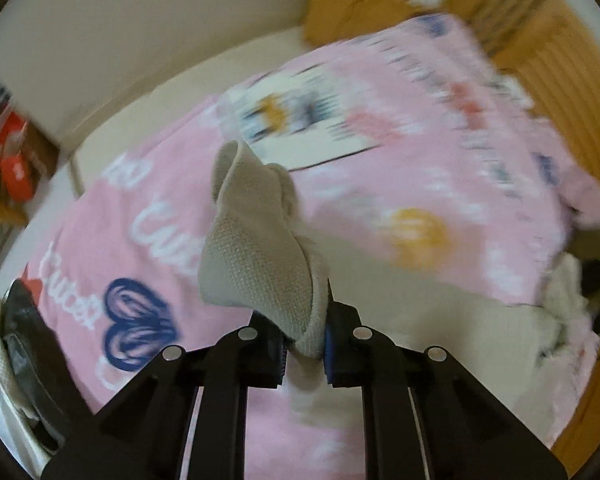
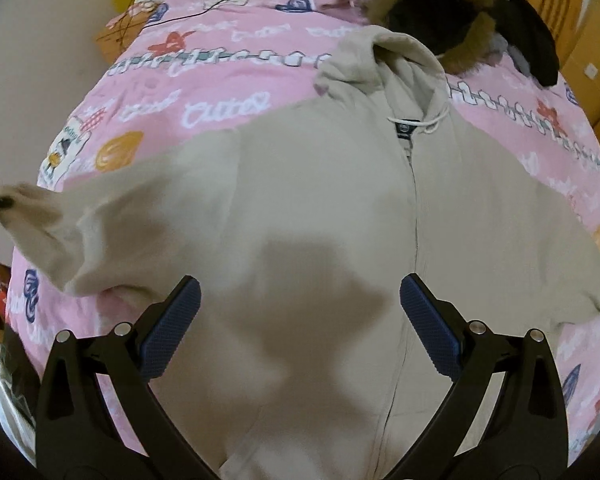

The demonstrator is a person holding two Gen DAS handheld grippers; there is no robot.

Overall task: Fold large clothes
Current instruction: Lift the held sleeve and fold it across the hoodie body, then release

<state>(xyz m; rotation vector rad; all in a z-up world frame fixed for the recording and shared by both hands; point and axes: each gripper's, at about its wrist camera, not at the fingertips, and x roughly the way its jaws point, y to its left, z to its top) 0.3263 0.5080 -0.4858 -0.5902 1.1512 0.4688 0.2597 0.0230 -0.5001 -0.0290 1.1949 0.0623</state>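
Status: early stage. I see the beige zip hoodie (image 2: pixel 300 208) lying face up on the bed's pink printed cover (image 2: pixel 220 68), zip closed, hood at 12 o'clock in the right wrist view. The body is spread flat and no fold is yet laid across it.

Left hand-held gripper (image 1: pixel 305 354): jaws nearly closed, pads pinching the hoodie's cuff (image 1: pixel 256 256). In the right wrist view this sleeve (image 2: pixel 56 224) stretches out towards 9 o'clock, lifted off the cover. I judge that the first sleeve fold is in hand.

Right hand-held gripper (image 2: pixel 300 332): jaws wide apart, nothing between the pads, poised over the lower chest panel. Whether the pads touch the fabric I cannot tell.

The other sleeve (image 2: pixel 560 264) lies out at 3 o'clock, untouched.

Remaining: both sleeves folded in, then the body folded. A dark fur-trimmed coat (image 2: pixel 480 20) waits at 1 o'clock, unfolded.
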